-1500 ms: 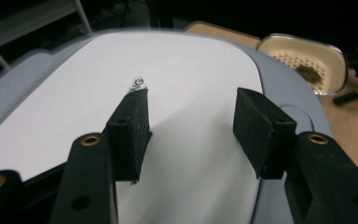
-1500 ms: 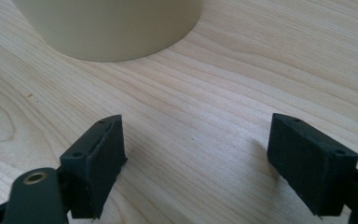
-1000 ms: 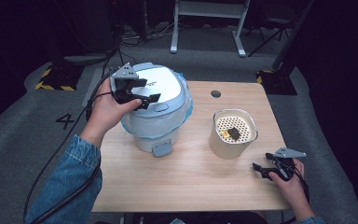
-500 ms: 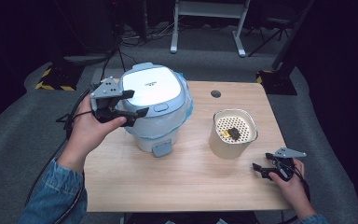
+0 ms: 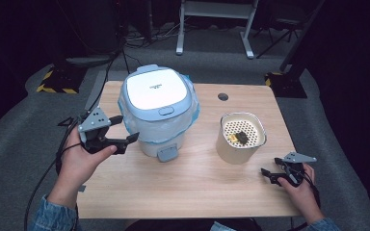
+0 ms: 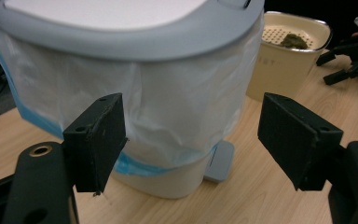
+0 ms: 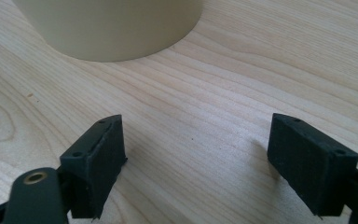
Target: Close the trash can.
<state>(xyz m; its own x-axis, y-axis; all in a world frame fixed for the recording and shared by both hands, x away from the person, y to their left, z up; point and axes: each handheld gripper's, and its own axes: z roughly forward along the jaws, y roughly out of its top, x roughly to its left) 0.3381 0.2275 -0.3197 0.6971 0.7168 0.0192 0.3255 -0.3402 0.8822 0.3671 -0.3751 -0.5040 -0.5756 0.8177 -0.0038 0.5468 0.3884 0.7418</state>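
- Now, lowest in the high view, the right tool (image 5: 268, 168) rests low at the lower right of the surface (image 5: 197, 187). Its jaws stand wide with bare wood between them, and it holds nothing.
- At the left of that view, the left tool (image 5: 127, 128) hangs just beside the bin (image 5: 159, 115). Its jaws are also wide and empty, pointing at the bin's side without touching it.
- The left gripper view shows the white liner bag (image 6: 177, 107) bulging out between the jaws. A blue edge shows lower down, and the grey lid (image 5: 156, 89) sits shut above.
- By my reading, the step is a side approach to the bin, either to steady it or to take the liner.
- To do it well, keep the jaws spread until the pads are past the loose plastic, then close slowly on a firm fold. A pinch on thin film alone could tear it.
- Come in level, clear of the grey tab (image 5: 166, 154) at the bin's foot, so the bin does not slide.
- To the right of centre stands the cream container (image 5: 241, 144), apart from the bin, with a dark lump (image 5: 241, 136) on its perforated insert. The right tool could brace it if the surface gets jogged.
- Farthest up, a small round hole (image 5: 223, 96) marks the back edge of the surface.
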